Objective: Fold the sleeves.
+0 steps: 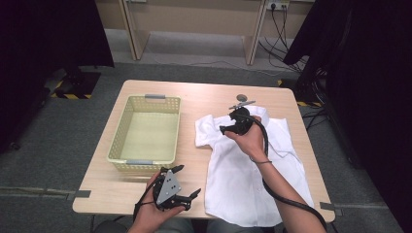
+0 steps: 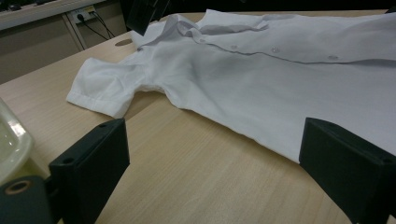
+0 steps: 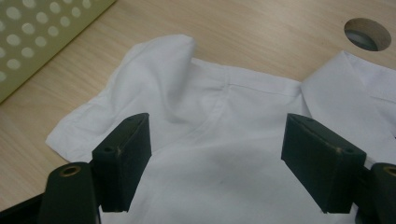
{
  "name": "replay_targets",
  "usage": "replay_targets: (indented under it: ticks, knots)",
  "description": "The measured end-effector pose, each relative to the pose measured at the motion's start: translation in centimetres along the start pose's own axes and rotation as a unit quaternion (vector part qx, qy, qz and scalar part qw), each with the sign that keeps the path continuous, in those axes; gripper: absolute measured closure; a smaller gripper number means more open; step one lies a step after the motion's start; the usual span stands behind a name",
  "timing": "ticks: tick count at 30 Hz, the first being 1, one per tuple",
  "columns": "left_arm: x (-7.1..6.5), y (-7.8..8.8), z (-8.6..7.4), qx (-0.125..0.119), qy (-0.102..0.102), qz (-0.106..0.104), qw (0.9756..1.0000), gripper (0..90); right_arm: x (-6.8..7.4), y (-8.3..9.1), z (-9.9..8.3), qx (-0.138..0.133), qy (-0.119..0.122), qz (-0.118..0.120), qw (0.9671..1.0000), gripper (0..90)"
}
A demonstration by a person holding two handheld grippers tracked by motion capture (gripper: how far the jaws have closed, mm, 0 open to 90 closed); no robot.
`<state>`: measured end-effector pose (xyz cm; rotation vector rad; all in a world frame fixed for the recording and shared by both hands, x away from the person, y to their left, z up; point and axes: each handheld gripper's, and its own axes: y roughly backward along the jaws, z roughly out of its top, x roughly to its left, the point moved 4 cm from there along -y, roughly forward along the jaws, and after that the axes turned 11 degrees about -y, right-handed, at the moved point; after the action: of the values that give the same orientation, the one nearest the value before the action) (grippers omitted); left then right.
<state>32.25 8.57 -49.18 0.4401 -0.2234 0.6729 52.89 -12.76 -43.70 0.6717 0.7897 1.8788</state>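
The white short-sleeved cotton shirt (image 1: pixel 252 170) is spread flat on the pale wooden table (image 1: pixel 204 99). Its shoulder is found directly under the right gripper (image 1: pixel 232 127), whose jaws are held wide, empty; the open left gripper (image 1: pixel 187 184) is kept farther off.

The high view is looking forward and down on the whole table (image 1: pixel 204 99) from above its near edge. The left gripper view is sitting low near the table's near edge, facing across the wood at the white shirt (image 2: pixel 261 79). The right gripper view is hanging close above the shirt's sleeve, looking down. All three are sharing that sleeve and the yellow basket (image 1: pixel 145 128).
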Motion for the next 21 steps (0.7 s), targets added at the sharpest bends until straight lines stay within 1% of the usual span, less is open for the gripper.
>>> replay_targets:
  ticks: [8, 18, 19, 21]
  knots:
    - [0.0, 0.0, 0.0, -0.001, 0.0, 0.0, 1.0, 8.1, 0.9, -0.6, 0.2, 0.005, 0.006, 0.004, 1.0, 24.5]
    - [0.0, 0.0, 0.0, 0.0, -0.001, 0.0, 1.0, 8.1, 1.6, -1.1, 0.5, 0.007, 0.012, 0.008, 0.9999, 24.5]
    - [-0.1, 0.0, 0.0, -0.002, 0.002, -0.006, 1.0, 8.1, 1.7, -1.1, 0.5, 0.008, 0.01, 0.009, 0.9999, 24.5]
    - [-0.1, 0.0, 0.0, -0.001, 0.004, -0.007, 1.0, 8.1, 1.9, -1.2, 0.6, 0.008, 0.012, 0.01, 0.9999, 24.5]
